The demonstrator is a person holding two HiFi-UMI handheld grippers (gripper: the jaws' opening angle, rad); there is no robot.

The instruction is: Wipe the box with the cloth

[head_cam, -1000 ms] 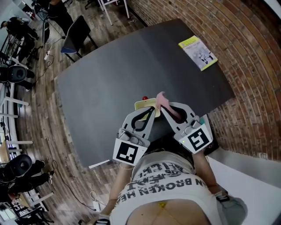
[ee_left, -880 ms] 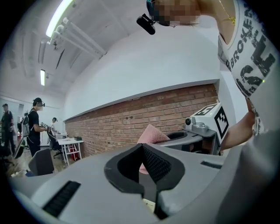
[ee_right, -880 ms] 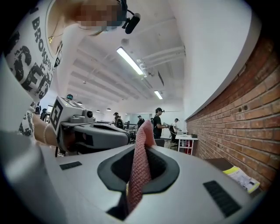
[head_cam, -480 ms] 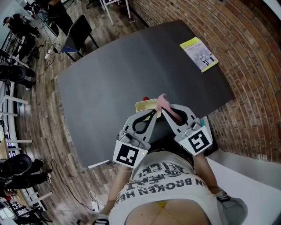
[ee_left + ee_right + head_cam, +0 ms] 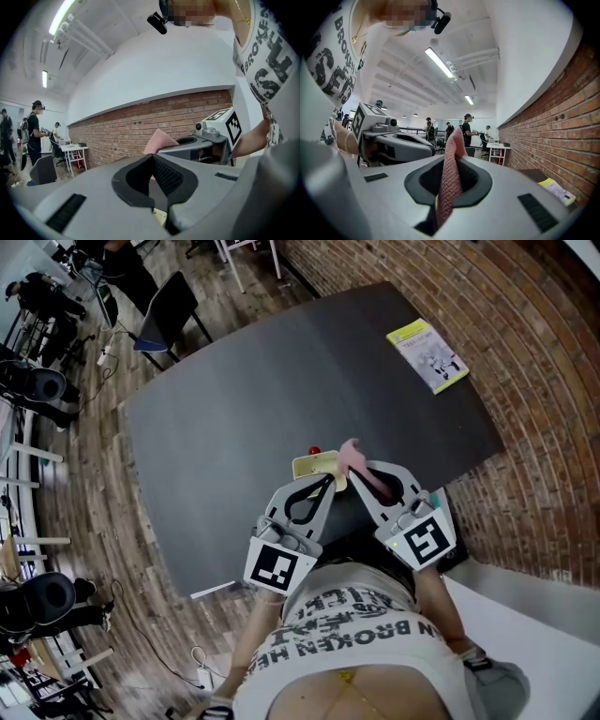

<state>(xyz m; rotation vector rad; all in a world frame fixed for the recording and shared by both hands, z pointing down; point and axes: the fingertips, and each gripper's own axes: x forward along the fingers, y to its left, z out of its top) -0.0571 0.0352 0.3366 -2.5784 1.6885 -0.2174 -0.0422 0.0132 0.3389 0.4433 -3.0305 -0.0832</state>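
Right gripper [image 5: 452, 161]: jaws closed on a pink waffle-weave cloth [image 5: 447, 187], which stands upright between them, its tip above the jaws. Left gripper [image 5: 436, 147] close by at left. Brick wall [image 5: 562, 117] at right, with a yellow booklet [image 5: 555, 188] below it.

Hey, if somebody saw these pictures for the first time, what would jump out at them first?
The pink cloth stands out first, pinched upright in the right gripper, close to the person's body at the near edge of the dark table. Beside it is the left gripper, jaws together, with a small pale-yellow box on the table at their tips. A yellow-green booklet lies alone near the table's far right corner.
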